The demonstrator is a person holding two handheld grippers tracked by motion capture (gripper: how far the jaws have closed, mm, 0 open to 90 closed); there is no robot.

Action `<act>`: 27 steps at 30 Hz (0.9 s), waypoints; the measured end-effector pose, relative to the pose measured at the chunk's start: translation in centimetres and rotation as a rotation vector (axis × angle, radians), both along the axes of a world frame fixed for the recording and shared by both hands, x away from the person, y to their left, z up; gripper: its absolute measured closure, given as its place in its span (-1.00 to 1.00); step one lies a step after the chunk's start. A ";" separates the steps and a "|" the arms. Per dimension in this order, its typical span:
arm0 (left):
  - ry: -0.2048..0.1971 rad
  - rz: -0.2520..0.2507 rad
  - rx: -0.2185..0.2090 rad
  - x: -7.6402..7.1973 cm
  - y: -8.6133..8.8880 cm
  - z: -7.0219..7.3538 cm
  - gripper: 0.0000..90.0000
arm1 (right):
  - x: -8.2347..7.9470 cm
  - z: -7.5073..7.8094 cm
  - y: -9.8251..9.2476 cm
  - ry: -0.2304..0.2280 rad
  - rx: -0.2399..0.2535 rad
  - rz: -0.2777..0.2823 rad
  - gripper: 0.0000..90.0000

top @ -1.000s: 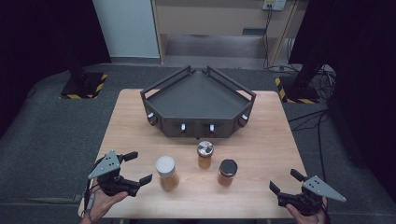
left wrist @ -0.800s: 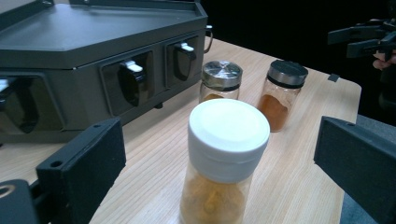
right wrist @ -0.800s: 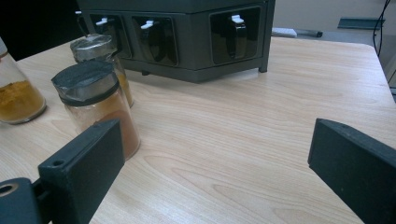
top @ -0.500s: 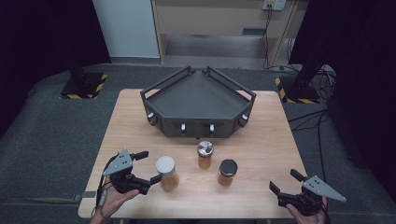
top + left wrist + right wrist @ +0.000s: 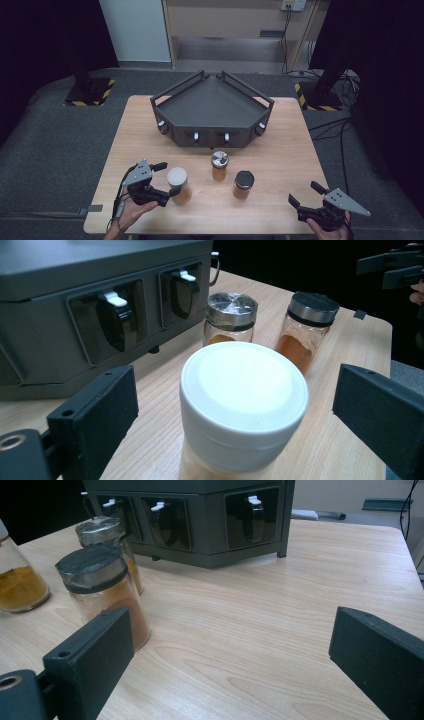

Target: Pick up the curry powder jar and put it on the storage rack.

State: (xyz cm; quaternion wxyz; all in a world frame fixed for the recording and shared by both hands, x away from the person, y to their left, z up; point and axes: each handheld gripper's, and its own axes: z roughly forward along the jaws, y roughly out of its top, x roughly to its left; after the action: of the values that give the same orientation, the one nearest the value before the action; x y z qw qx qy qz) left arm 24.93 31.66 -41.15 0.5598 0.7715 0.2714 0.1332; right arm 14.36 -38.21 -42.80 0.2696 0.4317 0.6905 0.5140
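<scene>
One white-lidded jar (image 5: 243,405) | between left hand-held gripper (image 5: 235,410) jaws; untouched

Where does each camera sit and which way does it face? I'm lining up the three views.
High view: above the table's near edge, looking forward and down; both hands with left gripper and right gripper.
Left gripper view: between its open jaws, facing the white-lidded jar.
Right gripper view: low, facing the grey tray.
All share the black-lidded jar.
</scene>
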 end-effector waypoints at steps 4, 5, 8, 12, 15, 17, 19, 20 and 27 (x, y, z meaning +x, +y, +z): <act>0.002 -0.010 0.003 0.3 -0.4 -0.3 -0.87 | 0.0 0.0 0.0 0.000 0.001 0.000 -0.90; 0.001 -0.015 0.007 0.5 -0.5 -0.4 -0.87 | 0.0 0.0 0.0 0.000 0.001 0.000 -0.90; -0.012 -0.018 0.021 0.6 -0.9 -0.6 -0.77 | 0.0 0.0 0.0 0.000 0.000 0.001 -0.90; -0.033 -0.015 0.035 0.4 -1.3 -1.0 -0.64 | 0.0 0.0 0.0 0.000 0.000 0.002 -0.89; -0.037 -0.016 0.039 0.5 -1.5 -1.1 -0.53 | 0.0 0.0 0.0 -0.001 0.000 0.001 -0.89; -0.044 -0.019 0.050 0.5 -1.7 -1.2 -0.51 | 0.0 0.0 0.0 0.000 0.000 0.001 -0.89; -0.060 -0.012 0.056 0.4 -1.9 -1.5 -0.33 | 0.0 0.0 0.0 -0.001 0.000 0.001 -0.89; -0.057 -0.012 0.046 0.5 -1.7 -1.6 -0.29 | 0.0 0.0 0.0 0.000 0.000 0.002 -0.89; -0.060 -0.009 0.053 0.4 -1.8 -1.5 -0.28 | 0.0 0.0 0.0 0.000 0.000 0.003 -0.89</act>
State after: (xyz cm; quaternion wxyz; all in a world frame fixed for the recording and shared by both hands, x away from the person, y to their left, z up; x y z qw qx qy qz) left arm 25.30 29.82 -42.63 0.5478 0.7829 0.2475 0.1605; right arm 14.38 -38.25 -42.82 0.2690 0.4308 0.6911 0.5142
